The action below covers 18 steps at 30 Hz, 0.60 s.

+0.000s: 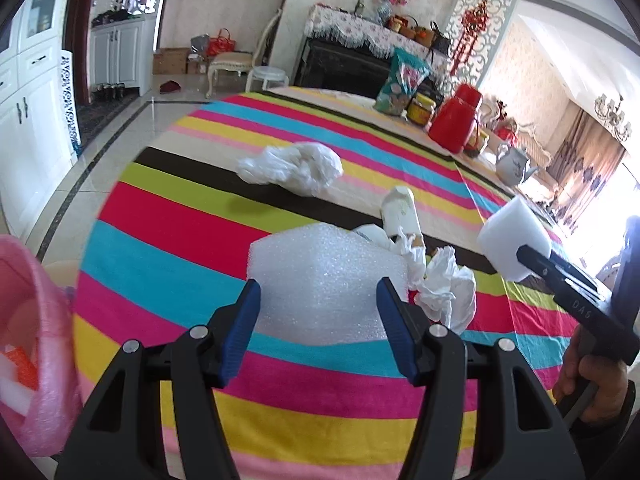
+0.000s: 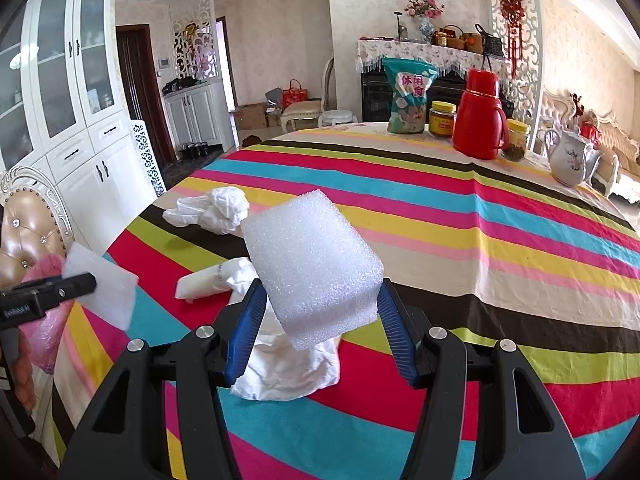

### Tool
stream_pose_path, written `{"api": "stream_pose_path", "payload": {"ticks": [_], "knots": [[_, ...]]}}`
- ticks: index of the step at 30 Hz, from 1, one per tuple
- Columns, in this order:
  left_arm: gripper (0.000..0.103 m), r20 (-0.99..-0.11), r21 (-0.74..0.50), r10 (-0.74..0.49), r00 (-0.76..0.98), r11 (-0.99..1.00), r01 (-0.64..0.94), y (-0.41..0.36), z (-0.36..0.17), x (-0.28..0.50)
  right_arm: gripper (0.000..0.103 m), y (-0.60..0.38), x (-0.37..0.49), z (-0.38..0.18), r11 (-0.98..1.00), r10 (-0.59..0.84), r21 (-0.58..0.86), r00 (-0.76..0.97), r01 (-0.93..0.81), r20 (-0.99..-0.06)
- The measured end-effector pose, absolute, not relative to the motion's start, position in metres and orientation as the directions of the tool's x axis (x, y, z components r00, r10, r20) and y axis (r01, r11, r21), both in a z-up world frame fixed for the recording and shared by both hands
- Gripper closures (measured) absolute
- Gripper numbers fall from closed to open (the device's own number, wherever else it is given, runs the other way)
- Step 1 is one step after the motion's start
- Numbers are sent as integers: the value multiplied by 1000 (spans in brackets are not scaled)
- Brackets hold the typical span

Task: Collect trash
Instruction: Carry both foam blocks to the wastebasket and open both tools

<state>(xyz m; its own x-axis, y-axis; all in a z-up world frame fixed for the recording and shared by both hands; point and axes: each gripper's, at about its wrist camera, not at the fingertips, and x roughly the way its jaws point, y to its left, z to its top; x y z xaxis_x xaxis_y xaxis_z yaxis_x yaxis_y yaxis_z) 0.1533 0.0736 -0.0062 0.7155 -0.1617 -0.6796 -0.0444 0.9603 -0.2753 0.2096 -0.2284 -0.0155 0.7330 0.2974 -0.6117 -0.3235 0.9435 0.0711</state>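
My left gripper (image 1: 318, 298) is shut on a white foam block (image 1: 324, 280), held above the striped tablecloth. My right gripper (image 2: 320, 304) is shut on another white foam block (image 2: 312, 264); it also shows in the left wrist view (image 1: 512, 240). On the cloth lie a crumpled white plastic bag (image 1: 294, 168), a white paper carton (image 1: 400, 212) and crumpled tissue (image 1: 448, 292). In the right wrist view the bag (image 2: 212, 210), a rolled white wrapper (image 2: 208, 282) and white tissue (image 2: 288, 368) lie under and left of my gripper. A pink trash bag (image 1: 32, 340) hangs at the left edge.
At the table's far side stand a teal snack bag (image 2: 408, 96), a yellow-lidded jar (image 2: 442, 118), a red thermos (image 2: 478, 116), a second jar (image 2: 516, 140) and a white teapot (image 2: 570, 160). A studded chair (image 2: 28, 232) is at the left. White cabinets (image 2: 80, 120) line the wall.
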Motion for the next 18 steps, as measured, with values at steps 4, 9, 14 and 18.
{"api": "stream_pose_path", "payload": {"ticks": [4,9,14,18], "knots": [[45,-665,-278,-135,735,958,-76,94,3,138,48,-215,204,-14,936,316,76,726,-343,-611],[45,-646,-283,-91,758,951,-127,126,15,115,48,-192,196,-8,920,346,70,719,-385,-603],[45,-627,-281,-36,779,942,-182,161,27,87,48,-163,189,1,900,384,72,706,-429,-595],[45,-610,-282,16,792,930,-236,194,38,61,48,-137,184,6,881,416,73,690,-468,-592]]}}
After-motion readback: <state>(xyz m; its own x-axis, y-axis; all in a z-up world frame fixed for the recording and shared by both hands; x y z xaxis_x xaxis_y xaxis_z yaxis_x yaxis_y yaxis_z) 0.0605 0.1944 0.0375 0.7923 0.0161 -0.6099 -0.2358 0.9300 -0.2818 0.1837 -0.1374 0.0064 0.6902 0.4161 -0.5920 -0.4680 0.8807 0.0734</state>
